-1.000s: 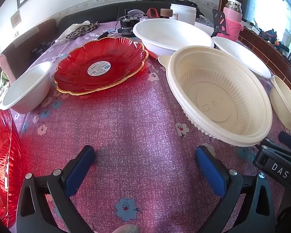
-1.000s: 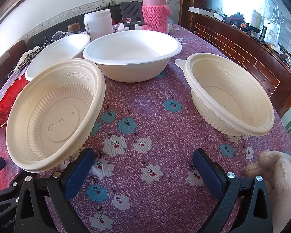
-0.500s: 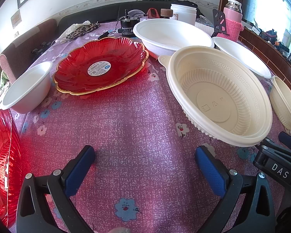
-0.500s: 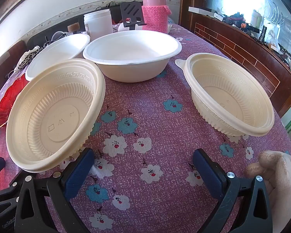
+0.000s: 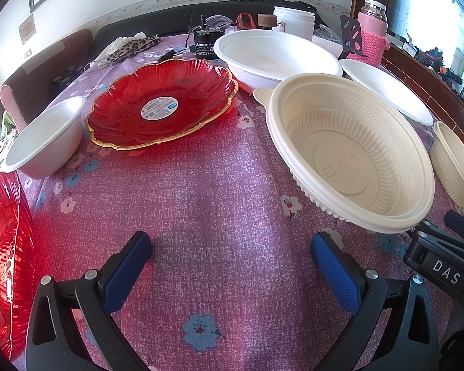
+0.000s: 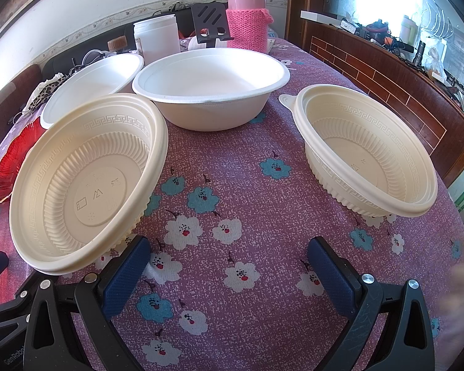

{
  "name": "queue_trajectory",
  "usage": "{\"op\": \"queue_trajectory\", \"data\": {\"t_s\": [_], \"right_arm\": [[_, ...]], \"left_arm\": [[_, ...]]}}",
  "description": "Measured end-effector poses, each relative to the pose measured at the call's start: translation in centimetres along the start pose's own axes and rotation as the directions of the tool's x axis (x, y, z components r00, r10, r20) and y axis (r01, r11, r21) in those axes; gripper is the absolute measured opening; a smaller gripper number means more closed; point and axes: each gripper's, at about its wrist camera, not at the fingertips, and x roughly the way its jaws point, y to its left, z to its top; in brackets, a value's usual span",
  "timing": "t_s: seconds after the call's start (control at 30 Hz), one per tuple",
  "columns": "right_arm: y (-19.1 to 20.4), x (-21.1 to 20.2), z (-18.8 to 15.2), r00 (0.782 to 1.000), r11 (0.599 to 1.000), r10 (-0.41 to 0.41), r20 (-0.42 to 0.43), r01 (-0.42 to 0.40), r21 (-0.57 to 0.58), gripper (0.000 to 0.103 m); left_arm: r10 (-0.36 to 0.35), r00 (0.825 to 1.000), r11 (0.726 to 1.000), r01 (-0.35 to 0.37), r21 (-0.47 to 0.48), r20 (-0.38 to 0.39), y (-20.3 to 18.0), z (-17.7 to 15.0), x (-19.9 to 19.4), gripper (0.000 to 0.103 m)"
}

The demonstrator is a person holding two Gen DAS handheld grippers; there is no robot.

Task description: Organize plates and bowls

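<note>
On the purple flowered tablecloth, my left gripper is open over bare cloth. A red gold-rimmed plate lies ahead of it, a second red plate at its left edge. A small white bowl sits left, a large white bowl far, another white bowl right. A cream ribbed bowl sits just right of the left gripper. My right gripper is open too, between that cream bowl and a second cream bowl. White bowls stand behind.
A pink flask in a knitted sleeve, a white jar and a black phone stand crowd the table's far end. A wooden ledge runs along the right. The table edge curves close to the right cream bowl.
</note>
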Motion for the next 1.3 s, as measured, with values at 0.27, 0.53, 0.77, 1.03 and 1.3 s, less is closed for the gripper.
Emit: {"op": "queue_trajectory", "data": {"t_s": [0.27, 0.53, 0.77, 1.03, 1.3], "right_arm": [[0.01, 0.02, -0.01, 1.0, 1.0, 0.0, 0.0, 0.0, 0.0, 0.102], [0.02, 0.04, -0.01, 1.0, 1.0, 0.0, 0.0, 0.0, 0.0, 0.102], [0.02, 0.04, -0.01, 1.0, 1.0, 0.0, 0.0, 0.0, 0.0, 0.102], [0.03, 0.03, -0.01, 1.0, 1.0, 0.0, 0.0, 0.0, 0.0, 0.102], [0.17, 0.05, -0.02, 1.0, 1.0, -0.002, 0.0, 0.002, -0.001, 0.102]], "left_arm": [[0.0, 1.0, 1.0, 0.0, 0.0, 0.0, 0.01, -0.04, -0.08, 0.103], [0.0, 1.0, 1.0, 0.0, 0.0, 0.0, -0.01, -0.01, 0.0, 0.103], [0.001, 1.0, 1.0, -0.001, 0.0, 0.0, -0.01, -0.02, -0.05, 0.103], [-0.005, 1.0, 1.0, 0.005, 0.008, -0.003, -0.13, -0.39, -0.1, 0.103], [-0.024, 0.999, 0.999, 0.026, 0.036, -0.036, 0.0, -0.5, -0.16, 0.103]]}}
